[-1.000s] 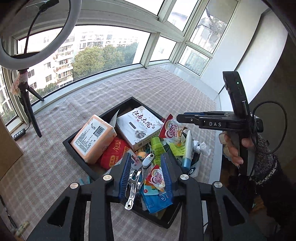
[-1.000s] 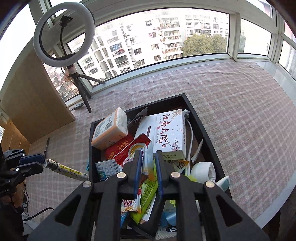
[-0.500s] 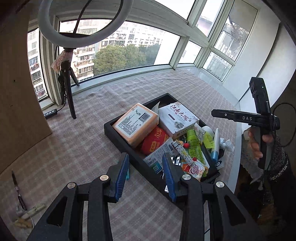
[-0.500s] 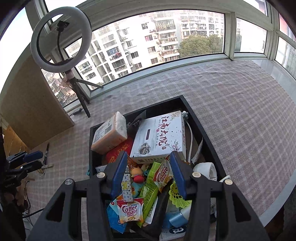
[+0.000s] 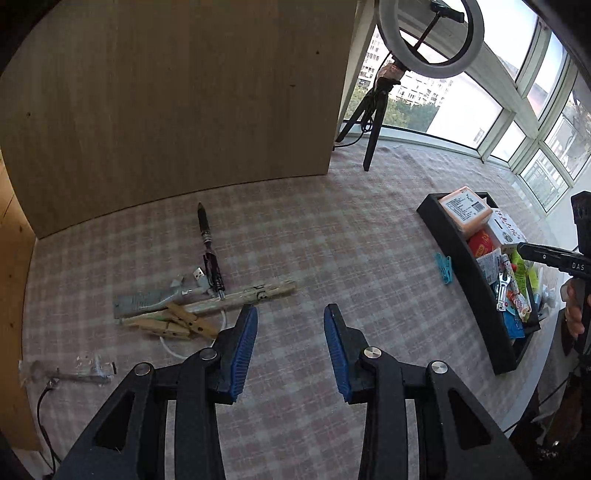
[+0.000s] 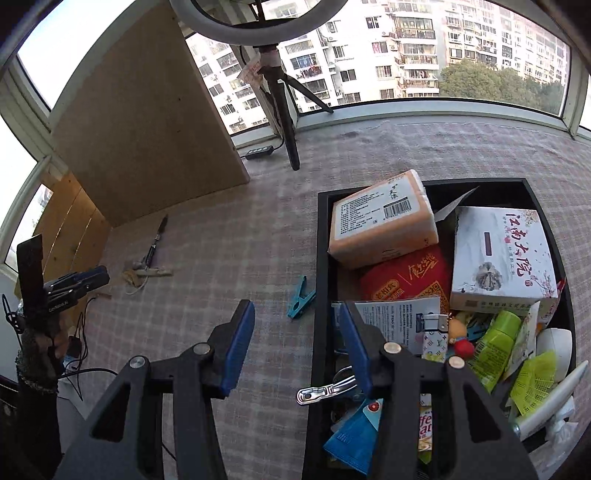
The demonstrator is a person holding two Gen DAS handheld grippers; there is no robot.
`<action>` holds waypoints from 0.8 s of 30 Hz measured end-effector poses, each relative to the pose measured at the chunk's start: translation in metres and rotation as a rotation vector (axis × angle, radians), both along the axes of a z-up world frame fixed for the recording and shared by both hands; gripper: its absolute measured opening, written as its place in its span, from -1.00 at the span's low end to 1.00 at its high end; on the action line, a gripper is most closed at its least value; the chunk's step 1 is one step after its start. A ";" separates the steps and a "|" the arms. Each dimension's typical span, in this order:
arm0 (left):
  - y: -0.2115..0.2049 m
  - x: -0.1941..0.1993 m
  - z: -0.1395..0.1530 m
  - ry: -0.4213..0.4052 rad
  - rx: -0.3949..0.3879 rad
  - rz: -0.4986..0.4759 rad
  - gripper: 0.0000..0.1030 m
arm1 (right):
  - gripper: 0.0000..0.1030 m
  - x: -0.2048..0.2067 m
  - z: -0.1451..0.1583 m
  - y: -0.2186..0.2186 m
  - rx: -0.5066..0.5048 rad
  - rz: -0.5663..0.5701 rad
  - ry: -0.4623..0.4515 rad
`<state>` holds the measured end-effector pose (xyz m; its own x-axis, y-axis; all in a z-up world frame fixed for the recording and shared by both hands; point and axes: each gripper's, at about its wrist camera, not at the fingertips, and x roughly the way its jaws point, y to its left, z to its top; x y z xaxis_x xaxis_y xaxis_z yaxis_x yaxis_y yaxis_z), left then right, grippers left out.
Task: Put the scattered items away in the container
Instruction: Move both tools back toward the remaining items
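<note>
Two wooden clothespins (image 5: 177,323) | rectangular black tray (image 6: 325,236) | checked cloth (image 5: 332,240)

The black left gripper with blue pads (image 5: 290,325) tilts downward, jaws apart and empty. The matching black right gripper (image 6: 297,319) gapes wider, a hand (image 5: 574,314) gripping its handle.

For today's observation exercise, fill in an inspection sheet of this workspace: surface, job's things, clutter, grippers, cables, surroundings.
Surface: checked cloth, flat.
Job's things: black tray heaped with packets; blue clip beside it; pen, wooden pegs, paper-wrapped stick lie apart.
Clutter: clear wrapper.
Grippers: left hand-held gripper open, empty; right hand-held gripper open, empty.
Cables: USB lead among the pile.
Surroundings: wooden board, ring light, windows.
</note>
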<state>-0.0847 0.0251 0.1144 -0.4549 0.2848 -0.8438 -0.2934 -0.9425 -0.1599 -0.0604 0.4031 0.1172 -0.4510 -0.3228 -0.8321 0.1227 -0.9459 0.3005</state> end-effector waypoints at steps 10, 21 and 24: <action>-0.085 0.022 -0.041 -0.075 0.023 0.166 -0.33 | -0.12 -0.041 -0.022 -0.158 0.063 0.376 -0.006; -0.110 0.008 -0.063 -0.105 0.073 0.242 -0.33 | -0.37 -0.096 -0.072 -0.292 0.227 0.707 -0.041; -0.110 -0.011 -0.061 -0.079 0.023 0.210 -0.33 | -0.38 -0.119 -0.077 -0.297 0.176 0.648 -0.077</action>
<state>-0.0960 -0.0849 0.0530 -0.4393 0.2104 -0.8734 -0.0771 -0.9774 -0.1967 -0.1792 0.1061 0.0400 -0.1488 -0.3646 -0.9192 0.6664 -0.7238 0.1792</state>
